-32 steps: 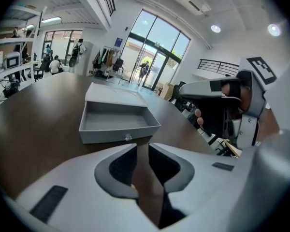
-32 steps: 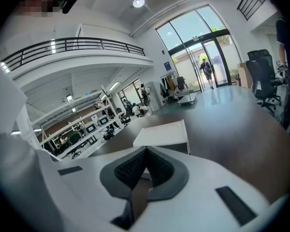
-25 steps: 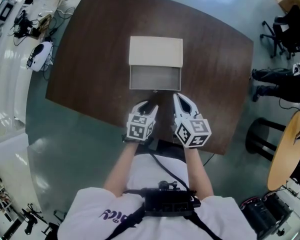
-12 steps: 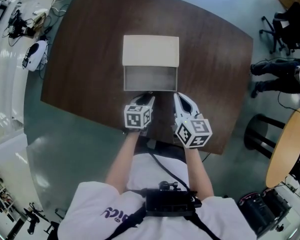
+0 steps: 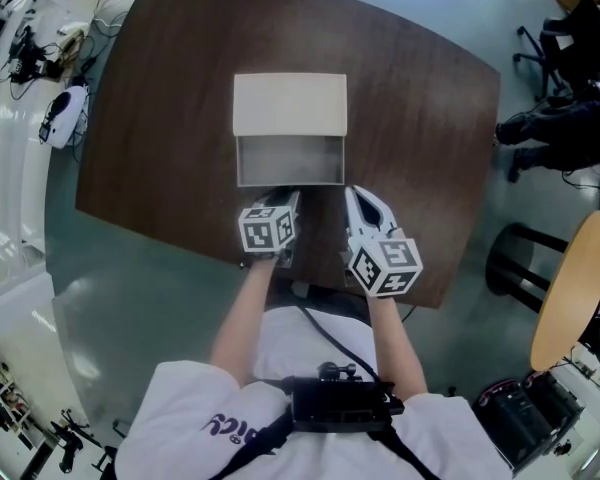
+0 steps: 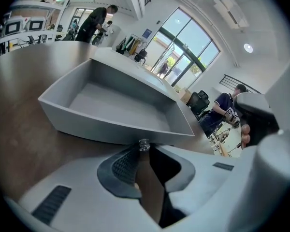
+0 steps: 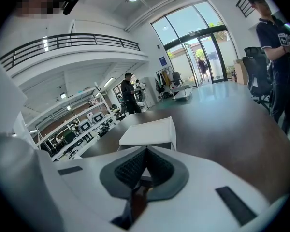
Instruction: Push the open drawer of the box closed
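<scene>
A cream-topped box [image 5: 290,103] stands mid-table, and its grey drawer [image 5: 290,160] is pulled out toward me, empty. In the left gripper view the drawer [image 6: 121,100] fills the middle, with a small metal knob [image 6: 144,144] on its front wall. My left gripper [image 5: 283,196] is shut; its tips [image 6: 144,151] sit right at that knob. My right gripper [image 5: 352,193] is shut and empty, holding beside the drawer's right front corner without touching it. In the right gripper view [image 7: 145,151] the box [image 7: 150,132] shows just past the closed pads.
The dark wooden table [image 5: 420,118] ends at a near edge just below the grippers. A round wooden table [image 5: 570,298], a stool [image 5: 510,263] and a seated person [image 5: 560,128] are to the right. Benches with equipment [image 5: 60,113] line the left.
My left gripper has moved forward from short of the drawer until its tips reach the drawer front. The right gripper has stayed put, and the drawer looks just as far out.
</scene>
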Tool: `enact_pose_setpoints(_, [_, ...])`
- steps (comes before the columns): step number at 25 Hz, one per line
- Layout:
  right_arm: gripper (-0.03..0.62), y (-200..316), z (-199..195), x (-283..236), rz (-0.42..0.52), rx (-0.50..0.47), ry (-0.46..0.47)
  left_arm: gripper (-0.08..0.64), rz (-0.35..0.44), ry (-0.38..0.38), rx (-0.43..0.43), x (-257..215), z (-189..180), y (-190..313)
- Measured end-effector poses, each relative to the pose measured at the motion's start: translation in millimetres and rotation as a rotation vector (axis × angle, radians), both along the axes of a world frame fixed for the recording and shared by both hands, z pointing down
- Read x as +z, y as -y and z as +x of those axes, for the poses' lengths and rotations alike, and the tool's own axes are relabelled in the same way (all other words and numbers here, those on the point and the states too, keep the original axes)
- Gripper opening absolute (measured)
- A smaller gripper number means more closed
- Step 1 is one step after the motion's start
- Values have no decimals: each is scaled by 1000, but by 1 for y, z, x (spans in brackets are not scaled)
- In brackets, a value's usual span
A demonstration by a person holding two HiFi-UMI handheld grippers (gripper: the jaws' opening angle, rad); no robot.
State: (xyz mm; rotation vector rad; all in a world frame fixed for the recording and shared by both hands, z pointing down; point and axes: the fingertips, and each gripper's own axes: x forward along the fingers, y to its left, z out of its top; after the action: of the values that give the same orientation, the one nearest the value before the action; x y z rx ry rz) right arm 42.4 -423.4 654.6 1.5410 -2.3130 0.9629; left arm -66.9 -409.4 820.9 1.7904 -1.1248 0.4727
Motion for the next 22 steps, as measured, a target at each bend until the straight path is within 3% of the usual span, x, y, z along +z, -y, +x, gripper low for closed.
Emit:
enact_pose_setpoints(10, [3, -2, 15, 6, -15, 17, 15, 72, 18, -29, -77, -8, 3, 18])
enact_pose_setpoints(22, [3, 6, 15, 6, -11, 18, 24, 72, 70, -34, -157, -10, -3, 100])
